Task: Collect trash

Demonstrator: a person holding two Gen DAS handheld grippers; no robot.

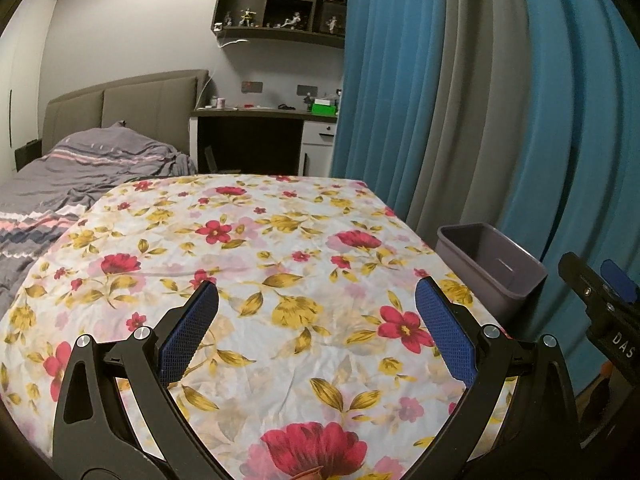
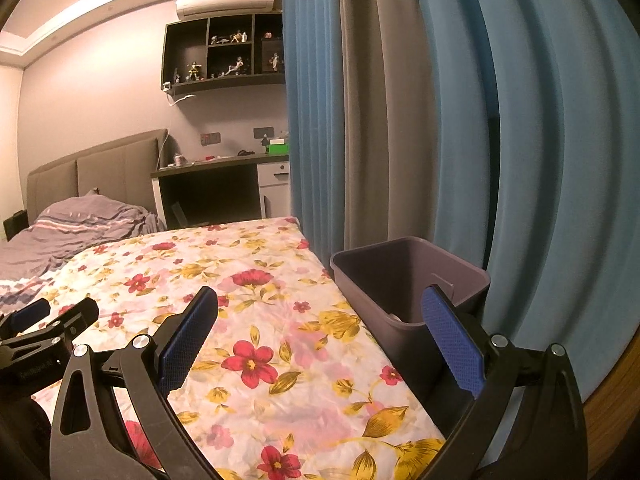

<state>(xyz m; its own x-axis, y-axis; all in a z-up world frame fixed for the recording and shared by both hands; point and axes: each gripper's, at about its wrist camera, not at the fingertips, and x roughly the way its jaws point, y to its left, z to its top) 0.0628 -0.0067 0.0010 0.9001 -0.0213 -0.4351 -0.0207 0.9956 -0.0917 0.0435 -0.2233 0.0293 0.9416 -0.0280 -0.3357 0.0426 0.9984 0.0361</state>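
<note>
A counter (image 1: 248,264) draped in a wrinkled white cloth printed with red flowers and yellow leaves fills the lower half of both views, and its top shows only the cloth. It stands in a bedroom: beyond its far edge lies a bed (image 1: 80,168) with a rumpled grey striped cover and a padded taupe headboard, and beside the bed is a dark desk (image 1: 260,114) carrying small clutter and a green box (image 1: 323,109). Above the desk hangs a dark wall shelf (image 1: 280,4) of small figurines, and the right wrist view shows an air conditioner (image 2: 226,0) mounted above that. Blue and grey curtains (image 1: 460,100) run down the right side of the room. A grey-purple trash bin (image 2: 404,288) stands just beside the counter's right edge, in front of the curtains, its mouth open upward; something pale shows low inside it, too hidden to identify. The left claw (image 1: 316,300) hangs over the near part of the cloth with its blue-padded fingers spread wide, nothing between them. The right claw (image 2: 318,312) is likewise spread and empty, its left finger over the cloth and its right finger (image 2: 452,344) in front of the bin's near wall, partly blocking the view into it. Each claw shows at the edge of the other's view.
</note>
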